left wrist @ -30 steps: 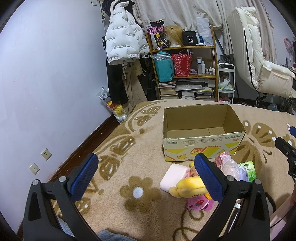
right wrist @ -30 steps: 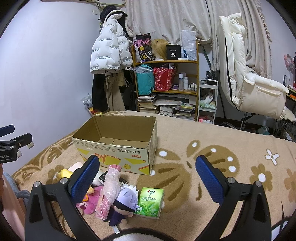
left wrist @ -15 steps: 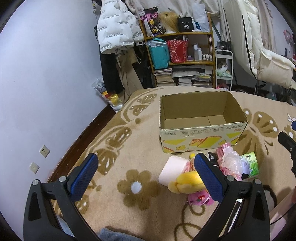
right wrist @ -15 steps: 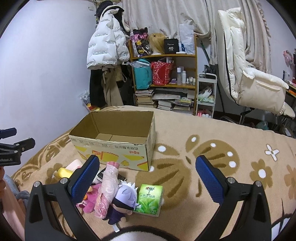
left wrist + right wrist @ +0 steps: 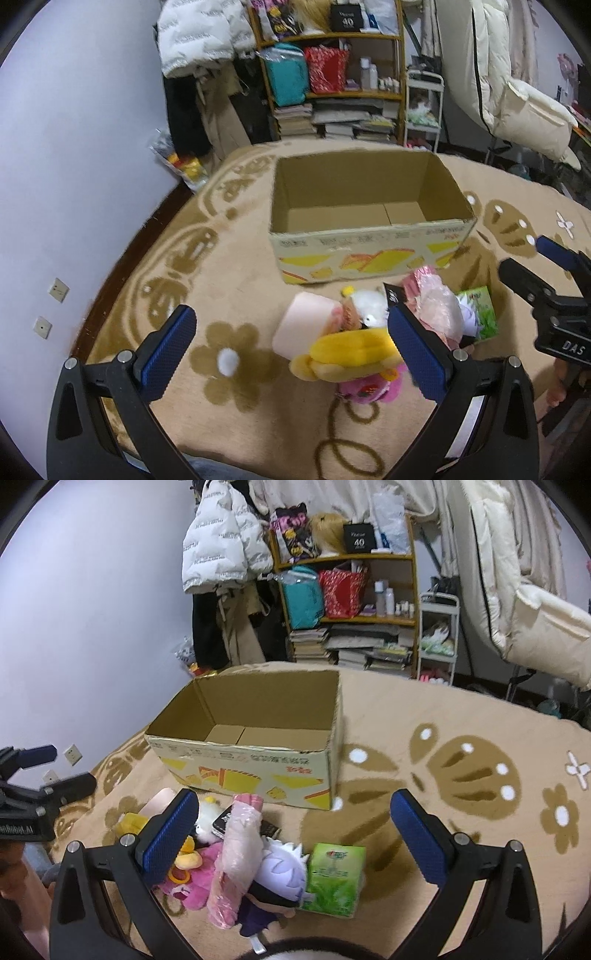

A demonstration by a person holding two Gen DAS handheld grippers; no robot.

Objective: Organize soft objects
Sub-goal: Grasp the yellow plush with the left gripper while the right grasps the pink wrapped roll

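Note:
An open, empty cardboard box (image 5: 369,254) (image 5: 255,771) stands on the tan flowered blanket. In front of it lies a pile of soft things: a pink block (image 5: 301,326), a yellow plush (image 5: 347,350), a pink plush (image 5: 192,886), a pink wrapped bundle (image 5: 236,856), a white-haired doll (image 5: 277,871) and a green tissue pack (image 5: 334,875). My left gripper (image 5: 291,354) is open and hovers over the left of the pile. My right gripper (image 5: 291,842) is open above the pile's right side. Both are empty.
A cluttered wooden shelf (image 5: 332,74) and hanging white jacket (image 5: 218,554) stand beyond the bed. A white chair (image 5: 524,602) is at the back right. The wall (image 5: 74,147) runs along the left of the bed.
Both grippers have moved forward and tilted down towards the pile and the box, which now look larger. Both stayed open. No object has moved.

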